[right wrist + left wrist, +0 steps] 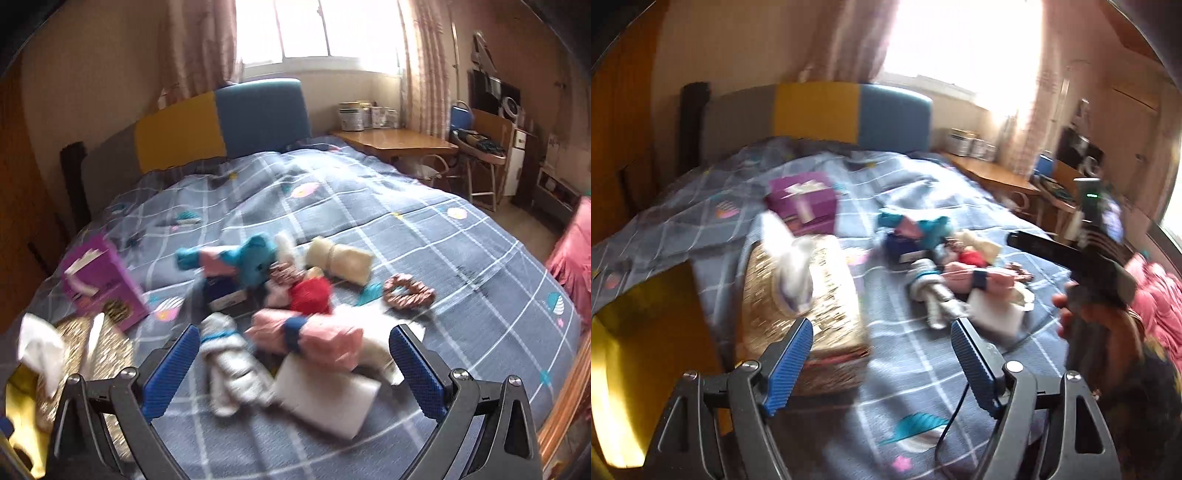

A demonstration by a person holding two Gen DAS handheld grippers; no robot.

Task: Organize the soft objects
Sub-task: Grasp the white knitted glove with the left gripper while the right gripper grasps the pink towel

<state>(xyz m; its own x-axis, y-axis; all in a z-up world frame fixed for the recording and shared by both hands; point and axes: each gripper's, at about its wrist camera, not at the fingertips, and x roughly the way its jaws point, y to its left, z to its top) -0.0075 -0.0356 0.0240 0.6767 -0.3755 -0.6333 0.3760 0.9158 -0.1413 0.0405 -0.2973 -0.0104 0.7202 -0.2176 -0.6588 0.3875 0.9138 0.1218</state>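
The pink rolled cloth lies on the bed quilt, directly ahead of the right gripper. Its long axis runs crosswise to the released, empty fingers. The left gripper, also released, is farther from the cloth. Room: bedroom, window behind the headboard.

Left gripper agape, empty; right gripper likewise.
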